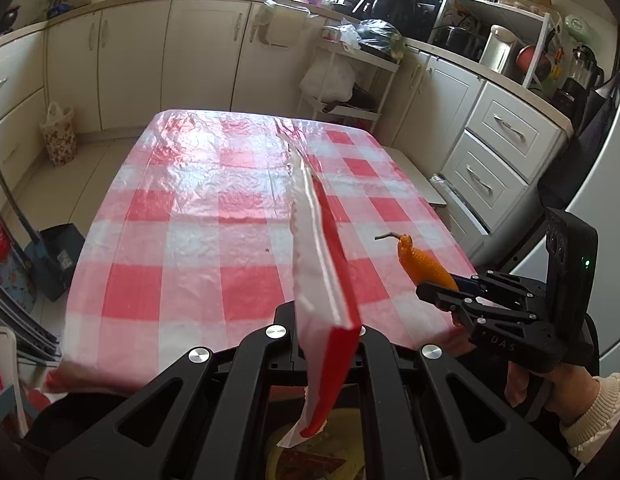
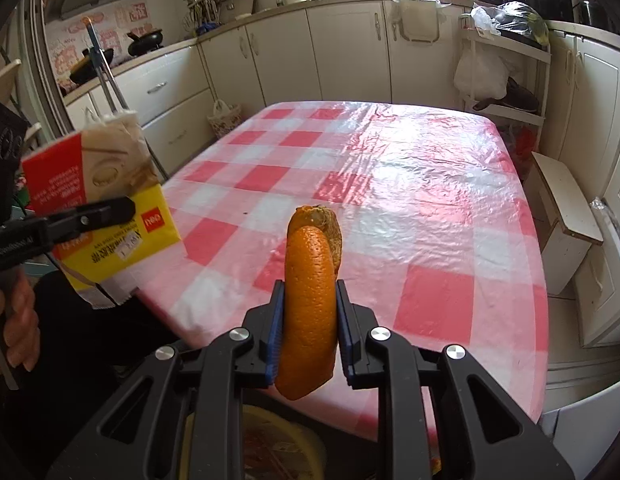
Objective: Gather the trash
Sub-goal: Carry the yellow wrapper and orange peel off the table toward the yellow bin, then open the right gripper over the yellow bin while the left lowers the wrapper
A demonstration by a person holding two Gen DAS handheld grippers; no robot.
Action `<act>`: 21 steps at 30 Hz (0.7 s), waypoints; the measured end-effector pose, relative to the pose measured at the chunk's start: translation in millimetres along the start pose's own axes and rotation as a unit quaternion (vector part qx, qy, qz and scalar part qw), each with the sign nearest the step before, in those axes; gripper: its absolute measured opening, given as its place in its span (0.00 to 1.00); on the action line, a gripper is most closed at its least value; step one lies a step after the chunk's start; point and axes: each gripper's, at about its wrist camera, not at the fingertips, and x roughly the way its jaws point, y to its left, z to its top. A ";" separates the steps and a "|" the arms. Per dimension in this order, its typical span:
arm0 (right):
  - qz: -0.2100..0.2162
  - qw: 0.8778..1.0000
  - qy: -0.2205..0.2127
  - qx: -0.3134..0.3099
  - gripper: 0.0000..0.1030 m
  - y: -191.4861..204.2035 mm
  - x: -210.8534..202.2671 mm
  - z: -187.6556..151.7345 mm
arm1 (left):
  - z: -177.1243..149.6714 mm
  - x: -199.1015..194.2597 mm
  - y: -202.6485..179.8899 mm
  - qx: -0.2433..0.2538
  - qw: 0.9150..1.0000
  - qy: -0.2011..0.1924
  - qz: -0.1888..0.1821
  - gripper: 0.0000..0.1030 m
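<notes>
The right gripper (image 2: pixel 308 334) has its fingers (image 2: pixel 272 340) clenched on a curl of orange peel (image 2: pixel 310 304), held above the near edge of the table (image 2: pixel 430 208). At its nine o'clock, the left gripper (image 1: pixel 330 344) pinches an empty red-and-yellow food packet (image 2: pixel 106 200), also lifted clear. Both pieces of trash seem picked up, so the carrying step looks in hand. Below both grippers something yellow (image 2: pixel 270 448) shows, possibly a bin; next comes lowering and releasing there.
</notes>
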 end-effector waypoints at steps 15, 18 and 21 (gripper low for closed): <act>0.061 0.997 0.047 -0.027 0.24 47.6 -32.4 -55.3 | -59.7 -25.2 -26.4 0.048 0.995 0.072 -0.042 0.03; 0.070 0.993 0.087 -0.033 0.24 59.7 -27.6 -71.2 | -79.9 -21.9 -27.3 0.051 0.992 0.102 -0.052 0.03; 0.073 0.987 0.135 -0.050 0.24 71.5 -16.5 -85.2 | -97.6 -18.3 -27.0 0.055 0.989 0.126 -0.057 0.03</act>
